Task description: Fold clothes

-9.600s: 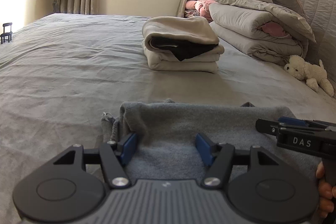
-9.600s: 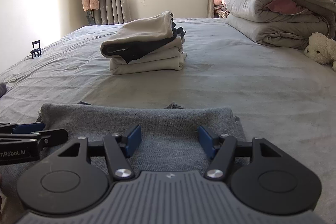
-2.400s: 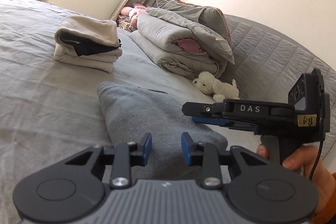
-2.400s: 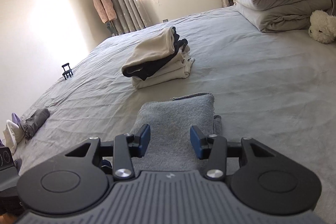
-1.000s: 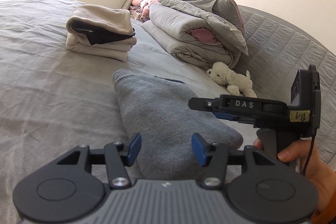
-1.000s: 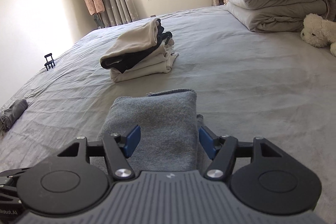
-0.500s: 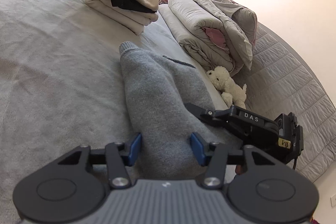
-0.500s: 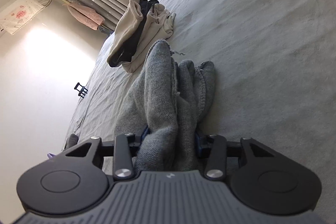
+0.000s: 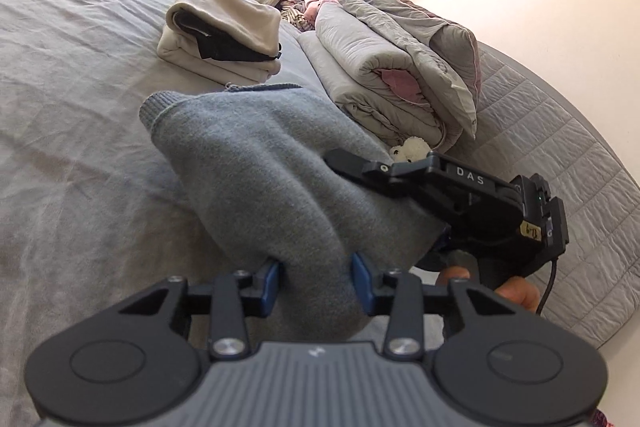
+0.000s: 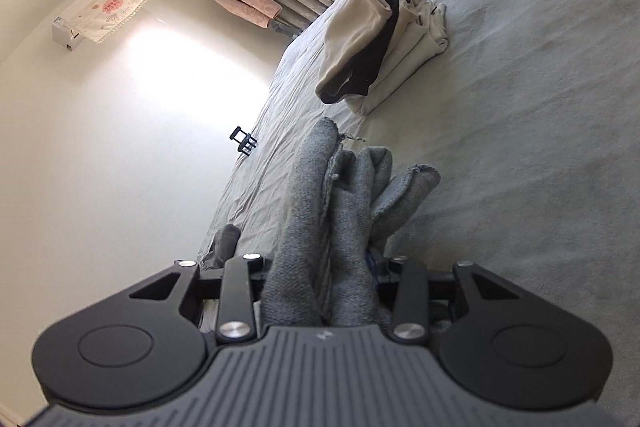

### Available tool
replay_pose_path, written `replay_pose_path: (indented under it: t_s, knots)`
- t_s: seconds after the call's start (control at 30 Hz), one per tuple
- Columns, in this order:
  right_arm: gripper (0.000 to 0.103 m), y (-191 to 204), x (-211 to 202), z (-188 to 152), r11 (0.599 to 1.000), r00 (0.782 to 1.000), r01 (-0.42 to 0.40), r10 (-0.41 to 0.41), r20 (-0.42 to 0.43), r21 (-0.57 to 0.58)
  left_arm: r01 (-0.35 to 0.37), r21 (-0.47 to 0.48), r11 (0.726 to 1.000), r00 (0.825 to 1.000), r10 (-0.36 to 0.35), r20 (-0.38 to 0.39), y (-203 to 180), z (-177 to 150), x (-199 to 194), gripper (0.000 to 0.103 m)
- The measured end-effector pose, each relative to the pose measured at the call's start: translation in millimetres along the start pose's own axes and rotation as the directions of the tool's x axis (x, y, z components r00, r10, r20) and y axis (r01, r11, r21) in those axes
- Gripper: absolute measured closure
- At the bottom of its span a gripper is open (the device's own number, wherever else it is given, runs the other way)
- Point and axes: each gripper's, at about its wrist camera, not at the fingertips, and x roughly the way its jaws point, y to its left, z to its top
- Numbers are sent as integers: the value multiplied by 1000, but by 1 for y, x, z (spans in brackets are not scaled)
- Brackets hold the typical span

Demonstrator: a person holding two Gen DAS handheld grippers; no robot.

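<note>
While lifted, grey sweater (image 9: 256, 163) clamped between both tongs.

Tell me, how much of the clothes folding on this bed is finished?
Done: a stack of folded cream and black clothes sits on the grey bedsheet. In hand: the folded grey knit sweater, clamped by both the left gripper and right gripper, its far end resting on the sheet. Left: probably setting it on or beside that stack. A small dark bundle at the bed's edge may need folding.
</note>
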Motion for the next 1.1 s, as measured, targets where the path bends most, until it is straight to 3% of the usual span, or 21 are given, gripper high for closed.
replay_pose_path:
  t_s: [0.1, 0.2, 0.27, 0.37, 0.47, 0.6, 0.77, 0.87, 0.93, 1.03, 1.1]
  knots:
    - [57, -10, 4, -3, 996, 996, 84, -84, -29, -12, -17, -12, 1000, 999, 17, -43, 5, -2, 6, 59]
    - [46, -26, 6, -8, 974, 974, 224, -224, -40, -22, -43, -20, 999, 996, 41, -77, 16, -5, 16, 56]
    - [46, -29, -1, -9, 975, 975, 222, -222, -19, -11, -51, -16, 999, 997, 49, -66, 15, -2, 14, 54]
    - [46, -10, -18, -10, 959, 963, 269, -265, 55, -89, -78, 50, 996, 997, 77, 14, 9, 9, 2, 49]
    - [46, 17, -32, -17, 931, 945, 319, -296, 140, -178, -133, 133, 982, 985, 116, 126, 4, 23, -9, 49]
    - [57, 53, -34, -35, 873, 919, 381, -320, 229, -306, -172, 221, 960, 964, 118, 237, 0, 42, -7, 51]
    - [62, 75, -13, -60, 775, 883, 467, -383, 272, -425, -127, 347, 929, 982, 67, 179, 2, 58, 28, 52]
    - [62, 74, 1, -72, 732, 864, 503, -428, 265, -459, -167, 372, 913, 984, 134, 113, 17, 61, 55, 52]
    - [62, 73, 9, -79, 703, 850, 526, -459, 259, -479, -176, 352, 919, 984, 154, 91, 33, 60, 62, 50]
    - [70, 63, 7, -87, 674, 822, 564, -510, 253, -477, -153, 305, 940, 988, 135, 80, 50, 62, 63, 45]
    - [70, 61, -3, -93, 692, 817, 575, -514, 262, -437, -149, 266, 952, 988, 135, 74, 55, 69, 62, 42]
